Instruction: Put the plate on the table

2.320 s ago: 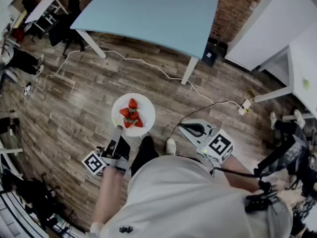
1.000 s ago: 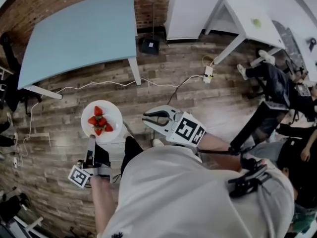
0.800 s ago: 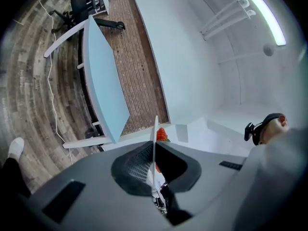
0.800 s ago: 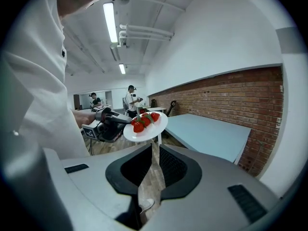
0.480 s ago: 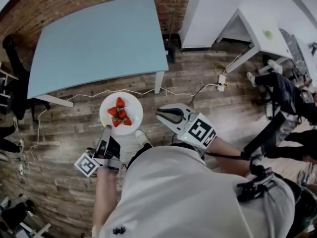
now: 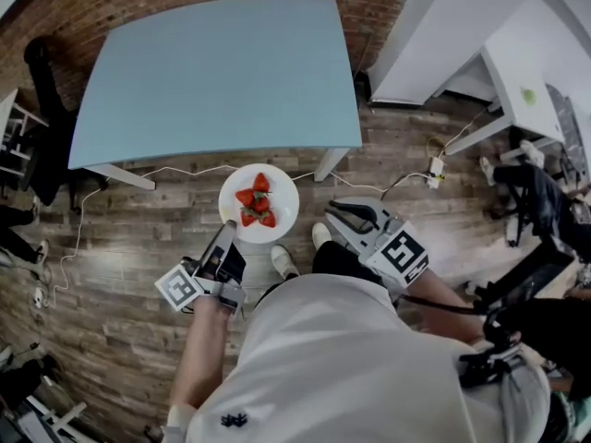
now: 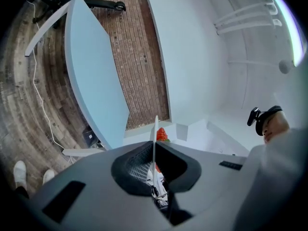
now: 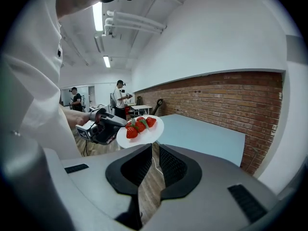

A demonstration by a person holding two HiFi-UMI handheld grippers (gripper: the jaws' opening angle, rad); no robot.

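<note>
Handling: the plate [image 6: 282, 195] is rigid, glazed and breakable, and it carries loose strawberries [image 6: 257, 205] that can probably roll. I judge it light but lever-heavy, because I hold it at one rim point only. Keep it level; avoid jolts.

Grip point: the near rim, with pads above and below the edge.

Jaw state: my left gripper [image 6: 227, 233] is clenched on that near rim. In the left gripper view the plate runs edge-on between the pads. My right gripper [image 6: 335, 212] is drawn nearly together with nothing in it, just beside the plate on its right.

Position: the plate hangs over the wooden floor [image 6: 120, 247], just short of the near edge of the blue table [image 6: 222, 72], not yet above it.
</note>
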